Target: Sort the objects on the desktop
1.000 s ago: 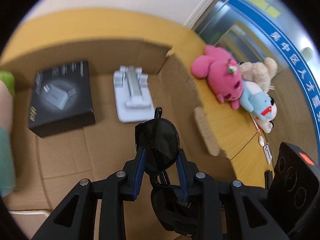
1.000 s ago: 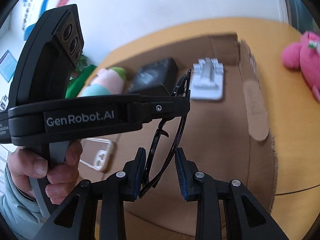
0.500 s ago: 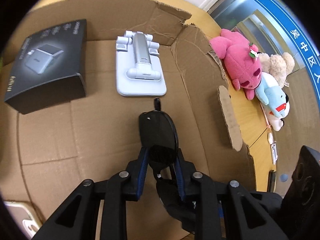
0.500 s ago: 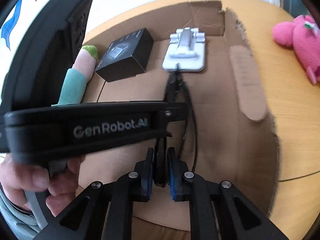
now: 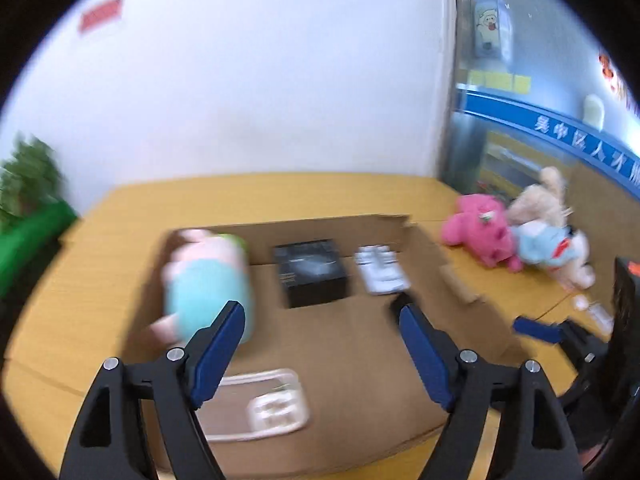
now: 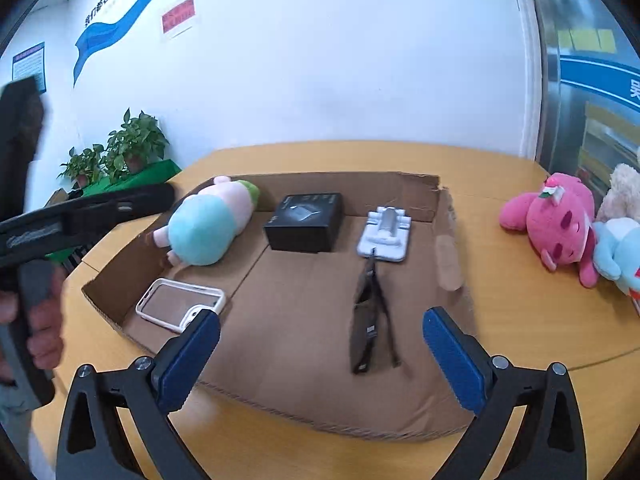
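Note:
Black sunglasses (image 6: 370,316) lie folded on the floor of the flat cardboard box (image 6: 304,344), just in front of a white phone stand (image 6: 385,234). Also in the box are a black carton (image 6: 306,222), a teal and pink plush (image 6: 208,226) and a white phone case (image 6: 180,304). My right gripper (image 6: 320,354) is open and empty above the box's near edge. My left gripper (image 5: 320,350) is open and empty, held above the box; the view is blurred. The carton (image 5: 312,272), plush (image 5: 208,280) and case (image 5: 264,404) show there too.
A pink plush (image 6: 556,222), a blue plush (image 6: 618,252) and a beige plush (image 6: 624,190) lie on the round wooden table (image 6: 520,392) to the right of the box. Potted plants (image 6: 120,152) stand at the back left by the white wall.
Both grippers have let go of the sunglasses, which now lie in the box. Both have opened wide and pulled back and up from the box.

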The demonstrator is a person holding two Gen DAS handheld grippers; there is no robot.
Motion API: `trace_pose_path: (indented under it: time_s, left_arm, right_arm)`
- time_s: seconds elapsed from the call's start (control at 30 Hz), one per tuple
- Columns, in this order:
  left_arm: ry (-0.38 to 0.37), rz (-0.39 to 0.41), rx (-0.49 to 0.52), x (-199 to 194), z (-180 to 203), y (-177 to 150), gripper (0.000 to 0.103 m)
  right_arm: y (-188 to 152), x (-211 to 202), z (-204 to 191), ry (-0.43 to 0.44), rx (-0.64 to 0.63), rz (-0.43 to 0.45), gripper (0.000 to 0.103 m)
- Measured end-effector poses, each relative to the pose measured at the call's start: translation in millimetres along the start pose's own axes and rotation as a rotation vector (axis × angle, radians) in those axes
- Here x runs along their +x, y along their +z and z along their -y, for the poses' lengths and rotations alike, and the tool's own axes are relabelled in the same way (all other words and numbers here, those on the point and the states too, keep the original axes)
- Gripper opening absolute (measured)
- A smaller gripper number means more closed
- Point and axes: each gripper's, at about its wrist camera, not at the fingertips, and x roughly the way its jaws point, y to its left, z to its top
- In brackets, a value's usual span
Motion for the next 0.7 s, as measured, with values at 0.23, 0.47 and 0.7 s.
trace_pose_path:
  time_s: [0.23,0.47,0.7]
  left_arm:
    - [0.200,-0.039,0.012,11.9,-29.6,-60.8,0.080]
    - [0.233,-0.003,-0.016,25.0,-37.7,-84.2,0.080]
    - [0.243,0.071,-0.037,28.2,-40.8,-100.4,0.081]
  right_arm:
    - [-25.9,18.8,-12.5,-0.125,0.056,0.051,0.103]
    - [-41.2,32.3,-13.1,-0.175,0.026,0.061,0.103]
    - [-48.8,28.5,-15.4,-0.181,0.002,0.154,0.103]
